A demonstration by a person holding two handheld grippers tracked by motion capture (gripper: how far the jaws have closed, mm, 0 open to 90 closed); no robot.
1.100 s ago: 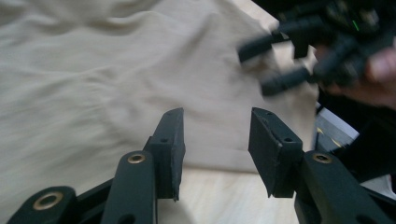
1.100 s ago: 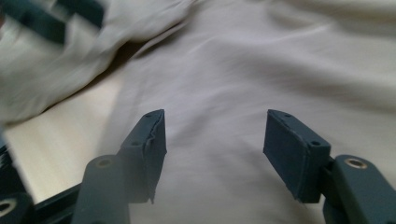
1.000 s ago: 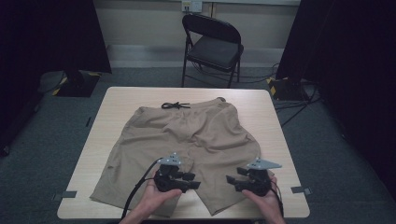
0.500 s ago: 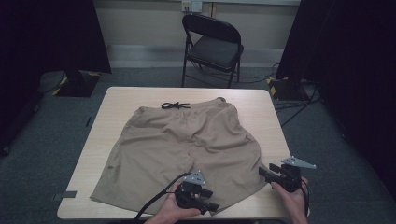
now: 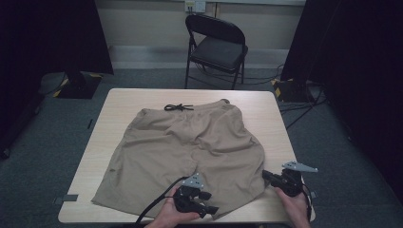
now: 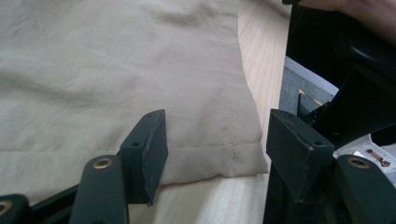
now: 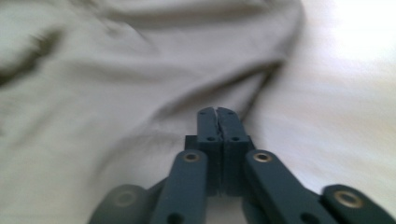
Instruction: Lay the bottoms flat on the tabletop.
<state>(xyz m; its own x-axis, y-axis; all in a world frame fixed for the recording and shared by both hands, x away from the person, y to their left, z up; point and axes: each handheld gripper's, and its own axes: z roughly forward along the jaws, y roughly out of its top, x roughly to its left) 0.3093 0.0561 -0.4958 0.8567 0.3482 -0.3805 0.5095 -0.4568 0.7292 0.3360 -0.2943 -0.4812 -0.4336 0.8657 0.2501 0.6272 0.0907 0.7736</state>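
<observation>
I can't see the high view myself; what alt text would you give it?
Tan shorts lie flat on a wooden table, waistband and dark drawstring at the far side. At the near edge a person's hands hold two grippers: the left gripper by the hem, jaws open, the right gripper at the shorts' right corner. A black folding chair stands behind the table.

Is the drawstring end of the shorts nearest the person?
No: in the high view the black drawstring lies at the far edge of the shorts, while the leg hems face the person.
</observation>
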